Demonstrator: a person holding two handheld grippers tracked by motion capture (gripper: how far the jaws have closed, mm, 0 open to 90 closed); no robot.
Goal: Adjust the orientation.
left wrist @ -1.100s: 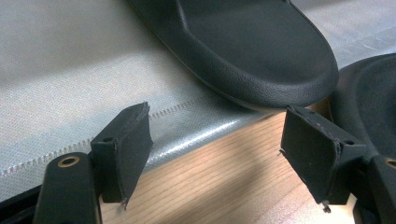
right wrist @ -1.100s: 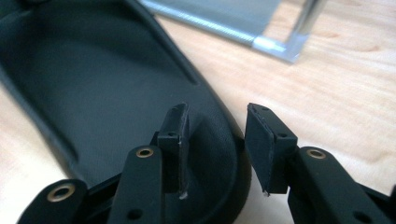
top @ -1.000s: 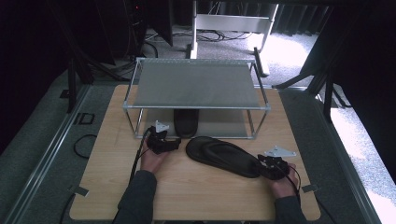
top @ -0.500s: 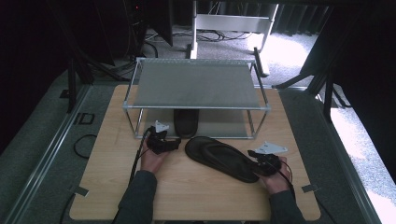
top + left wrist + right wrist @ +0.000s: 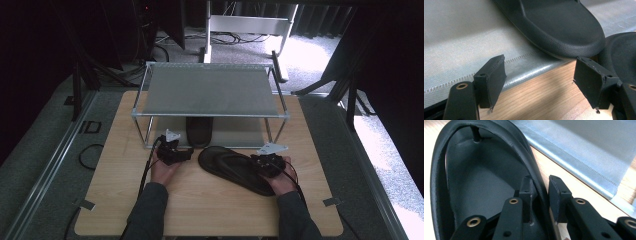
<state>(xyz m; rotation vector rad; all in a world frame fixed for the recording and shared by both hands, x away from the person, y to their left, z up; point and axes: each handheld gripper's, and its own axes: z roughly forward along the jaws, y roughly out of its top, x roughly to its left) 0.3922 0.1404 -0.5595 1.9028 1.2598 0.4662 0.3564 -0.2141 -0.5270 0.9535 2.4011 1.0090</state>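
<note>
Black flip-flop flat on wooden surface just before the rack, right tool clenched on its strap, left tool released beside second flip-flop on rack's lower shelf

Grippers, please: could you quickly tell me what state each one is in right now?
Left gripper: open, holding nothing, beside the flip-flop on the rack shelf.
Right gripper: closed on the strap of the flip-flop on the table.
</note>
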